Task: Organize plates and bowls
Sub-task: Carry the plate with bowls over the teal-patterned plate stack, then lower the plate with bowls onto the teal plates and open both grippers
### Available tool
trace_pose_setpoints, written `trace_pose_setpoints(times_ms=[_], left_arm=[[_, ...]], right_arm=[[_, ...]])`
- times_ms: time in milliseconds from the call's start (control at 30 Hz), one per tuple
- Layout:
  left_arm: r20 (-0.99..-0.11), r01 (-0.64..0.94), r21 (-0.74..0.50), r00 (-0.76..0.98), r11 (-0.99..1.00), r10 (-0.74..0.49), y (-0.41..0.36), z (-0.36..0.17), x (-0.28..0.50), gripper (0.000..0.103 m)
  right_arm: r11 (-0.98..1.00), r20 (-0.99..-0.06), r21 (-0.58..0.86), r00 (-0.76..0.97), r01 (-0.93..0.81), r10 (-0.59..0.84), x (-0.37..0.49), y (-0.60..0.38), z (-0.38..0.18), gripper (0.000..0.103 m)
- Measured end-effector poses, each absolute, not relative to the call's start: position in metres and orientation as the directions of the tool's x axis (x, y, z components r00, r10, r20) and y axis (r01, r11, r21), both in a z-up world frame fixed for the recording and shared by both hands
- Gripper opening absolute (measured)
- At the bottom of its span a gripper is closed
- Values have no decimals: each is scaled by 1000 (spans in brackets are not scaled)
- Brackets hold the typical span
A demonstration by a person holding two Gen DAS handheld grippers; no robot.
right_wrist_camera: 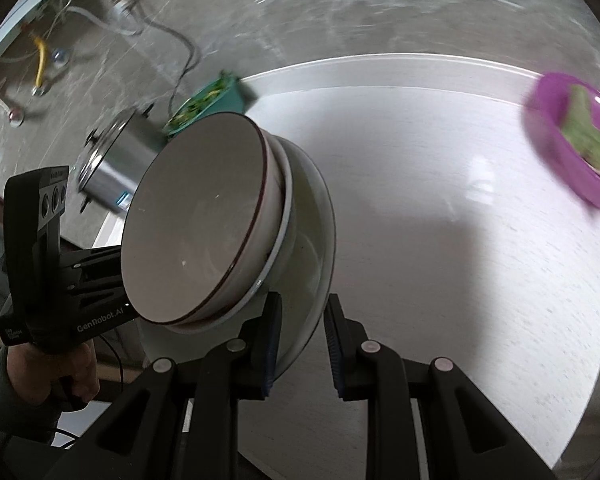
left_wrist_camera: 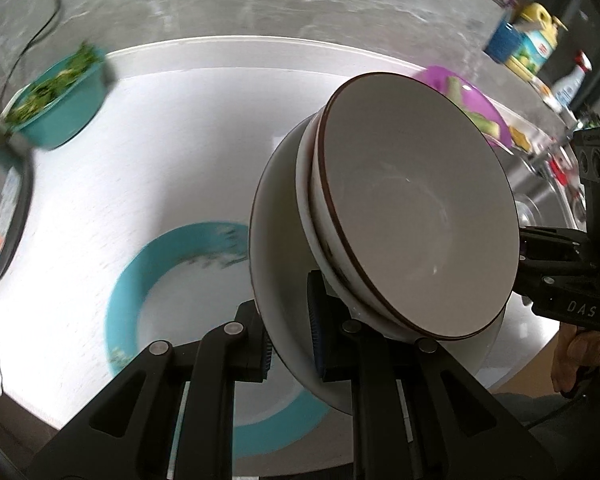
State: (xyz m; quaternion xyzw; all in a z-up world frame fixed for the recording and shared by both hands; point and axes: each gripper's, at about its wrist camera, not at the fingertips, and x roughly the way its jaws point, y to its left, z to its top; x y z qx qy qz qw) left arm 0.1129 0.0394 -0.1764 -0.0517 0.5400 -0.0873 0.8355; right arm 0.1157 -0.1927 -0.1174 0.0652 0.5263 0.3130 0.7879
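Note:
A white plate (left_wrist_camera: 276,248) carries stacked white bowls with brown rims (left_wrist_camera: 419,208), and the whole stack hangs tilted above the white table. My left gripper (left_wrist_camera: 292,340) is shut on the plate's near rim. From the other side my right gripper (right_wrist_camera: 301,344) is shut on the same plate (right_wrist_camera: 315,240), with the bowls (right_wrist_camera: 196,216) leaning away to the left. On the table under the stack lies a teal-rimmed plate (left_wrist_camera: 128,292) with green scraps. A teal bowl of greens (left_wrist_camera: 60,104) stands far left, and a purple bowl with food (right_wrist_camera: 571,148) far right.
The round white table (right_wrist_camera: 459,240) has bare surface between the teal and purple bowls. A steel pot (right_wrist_camera: 112,172) and cables lie off its left edge on the grey floor. Bottles and a blue cup (left_wrist_camera: 519,40) stand beyond the purple bowl. A hand (right_wrist_camera: 60,372) grips the other tool.

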Motion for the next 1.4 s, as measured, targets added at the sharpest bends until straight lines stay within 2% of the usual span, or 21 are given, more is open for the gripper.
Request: trace_pose_setpoints(times_ms=[533,1400], left_arm=[[-917,-37,-189,363,981,-163,127,-215,77,13],[-937,6,-193,297,981,-186,139,-263,91,13]], right_arm=[[744,-812,432,139,-510,567,114,-98,-141,24],[784,-858,408,97,-468,504,115,-67,-188,24]])
